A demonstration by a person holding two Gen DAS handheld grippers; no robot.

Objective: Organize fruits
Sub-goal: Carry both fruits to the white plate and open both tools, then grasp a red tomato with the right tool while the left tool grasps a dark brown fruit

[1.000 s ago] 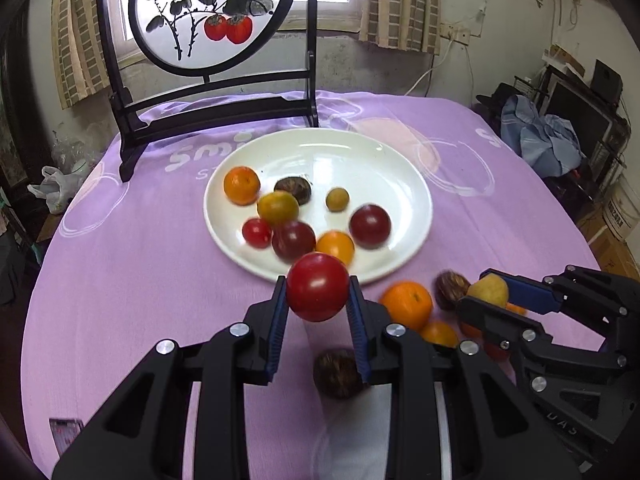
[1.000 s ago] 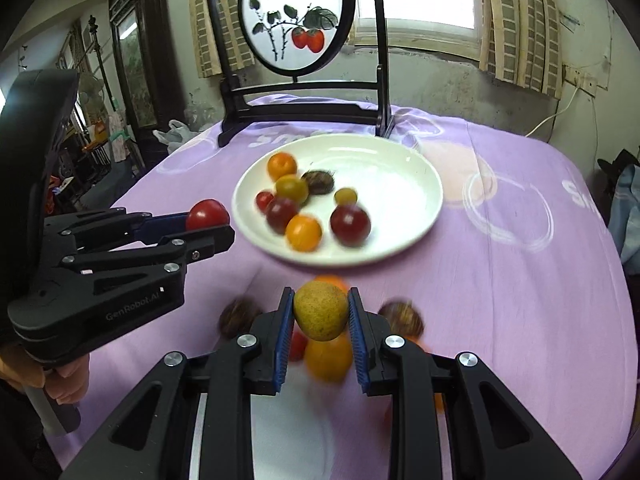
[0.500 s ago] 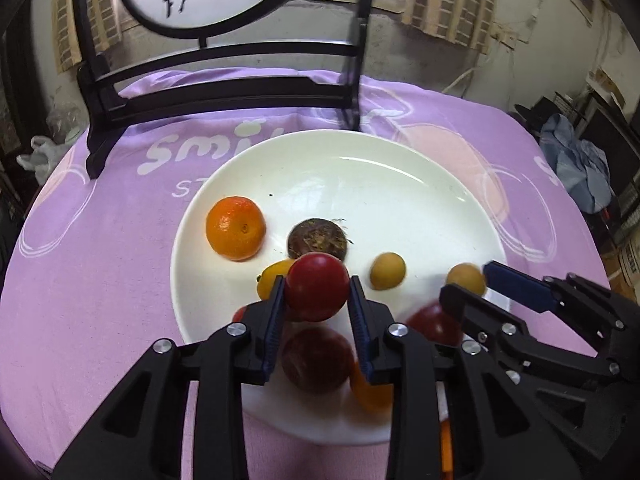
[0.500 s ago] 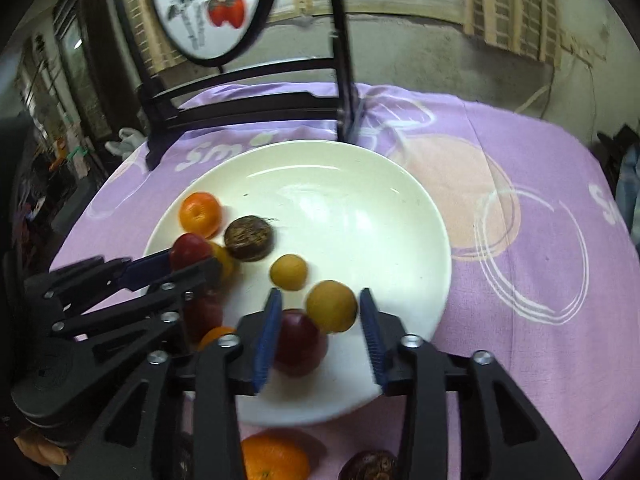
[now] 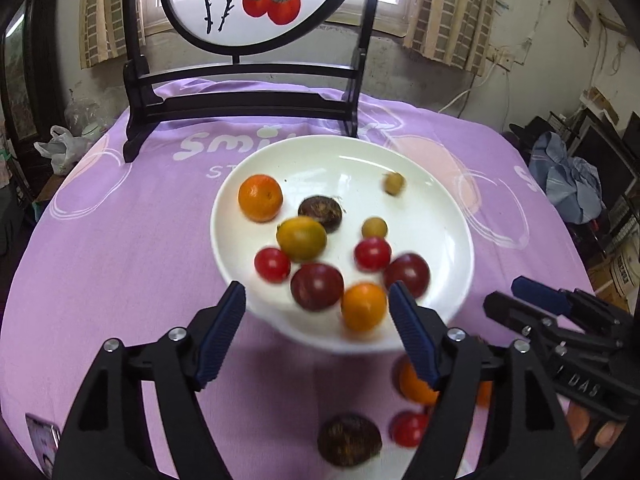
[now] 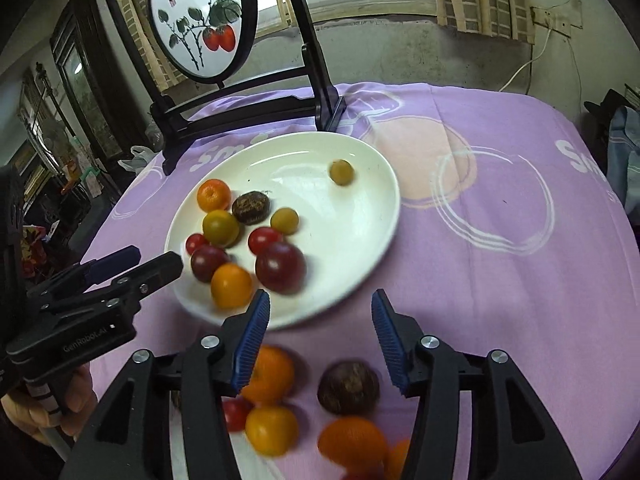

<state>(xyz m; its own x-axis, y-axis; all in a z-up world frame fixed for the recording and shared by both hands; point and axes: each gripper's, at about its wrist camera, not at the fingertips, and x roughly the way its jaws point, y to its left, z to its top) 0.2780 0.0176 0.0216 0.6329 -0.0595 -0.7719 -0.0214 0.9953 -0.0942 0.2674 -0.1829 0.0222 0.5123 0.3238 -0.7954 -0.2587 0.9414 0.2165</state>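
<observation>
**Plate filling up, loose fruit still waiting**

The left gripper point(image 5: 316, 336) and right gripper point(image 6: 318, 340) are both spreading apart, pinching nothing. About ten fruits are lying on the white plate point(image 5: 432, 216). Several more, including an orange point(image 6: 268, 372) and a dark brown fruit point(image 6: 348, 388), are sitting on the purple tablecloth point(image 6: 480, 280) nearby, waiting.

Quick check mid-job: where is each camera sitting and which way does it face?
Left wrist: rides the left claw, looking down over its opening, empty fingers at the white plate; right claw at right.
Right wrist: rides the right claw, also opening and empty, facing the plate; left claw and hand at left.
Shared: plate, purple cloth.
</observation>
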